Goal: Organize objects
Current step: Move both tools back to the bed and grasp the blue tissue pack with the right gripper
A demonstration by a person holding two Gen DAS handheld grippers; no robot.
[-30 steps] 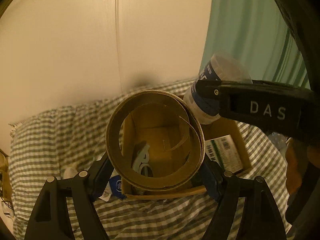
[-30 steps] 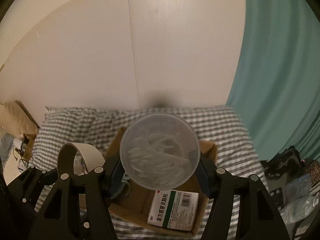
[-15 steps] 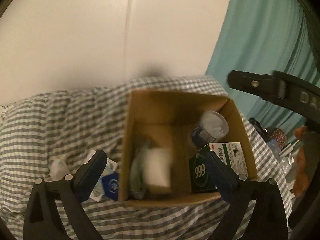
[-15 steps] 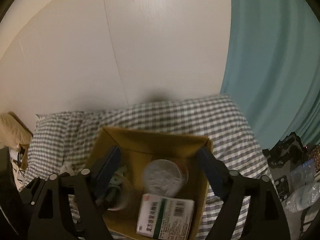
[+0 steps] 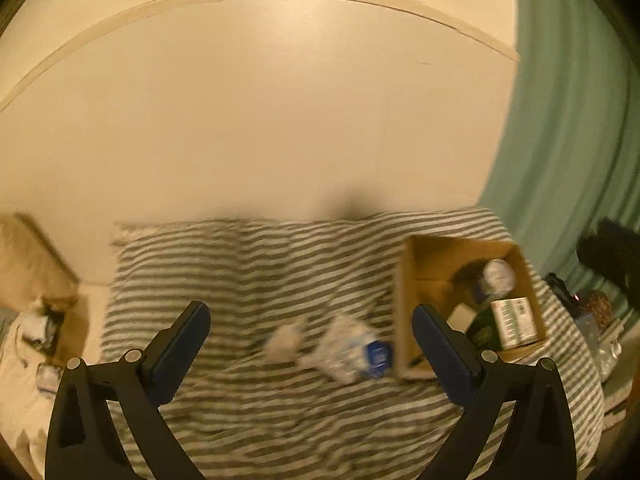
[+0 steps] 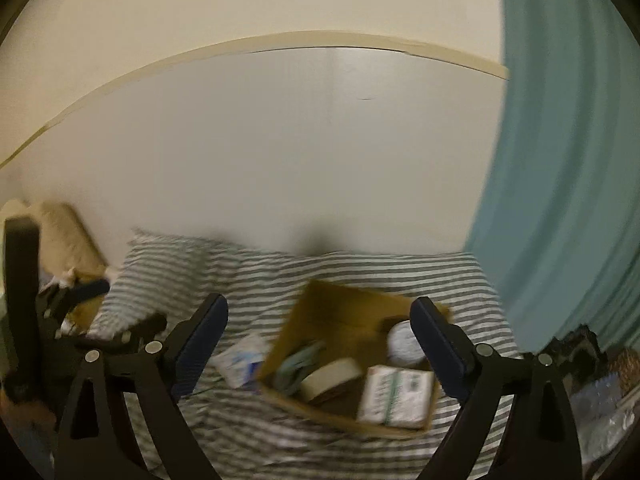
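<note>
Tongs, L [image 5: 310, 322] & R [image 6: 318, 318], both wide apart w/ nothing between; box [image 6: 340, 300] holding maybe tape roll [image 6: 330, 376].

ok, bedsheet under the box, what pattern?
Grey-and-white stripes or check; blur hides which. The bedsheet shows best in the right wrist view, under the cardboard box.

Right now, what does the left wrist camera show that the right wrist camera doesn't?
Only the left view shows the small white lump on the bed beside the packet, between the open left gripper fingers. Only the right view shows the tape roll clearly inside the box, framed by the open right gripper. Both show the striped bed, cardboard box, white packet, tub, medicine carton and curtain.
</note>
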